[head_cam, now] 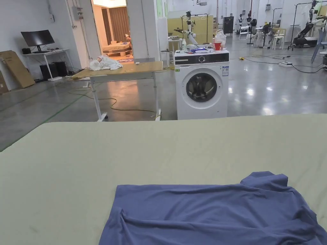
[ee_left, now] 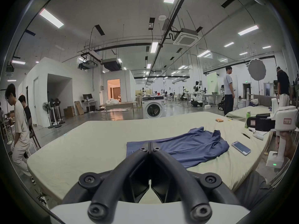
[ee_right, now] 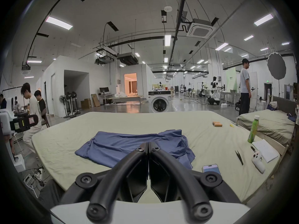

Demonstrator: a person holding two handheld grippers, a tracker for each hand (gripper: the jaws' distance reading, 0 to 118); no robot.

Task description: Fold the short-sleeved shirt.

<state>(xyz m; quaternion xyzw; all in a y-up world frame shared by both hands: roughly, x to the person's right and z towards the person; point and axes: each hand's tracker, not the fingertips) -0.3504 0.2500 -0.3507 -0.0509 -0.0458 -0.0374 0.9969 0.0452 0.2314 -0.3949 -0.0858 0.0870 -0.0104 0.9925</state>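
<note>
The blue short-sleeved shirt (ee_right: 134, 148) lies rumpled at the bed's (ee_right: 64, 140) near edge, long axis along it. Both the left gripper (ee_left: 150, 144) and right gripper (ee_right: 148, 144) hover before it, fingers closed, empty; neither is clearly nearer.

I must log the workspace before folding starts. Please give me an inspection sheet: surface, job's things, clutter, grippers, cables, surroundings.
Surface: bed with pale green sheet, slightly creased.
Job's things: blue shirt lies crumpled at the near edge, not yet folded.
Clutter: phone, green bottle, white controller, notepad, tweezers, orange cylinders, all on the sheet to the right of the shirt.
Grippers: left gripper shut, empty; right gripper shut, empty; both held before the shirt.
Cables: yellow cable on the floor under the far table; more cables on the floor beside the bed.
Surroundings: washing machine, wooden table, several people standing around.
</note>
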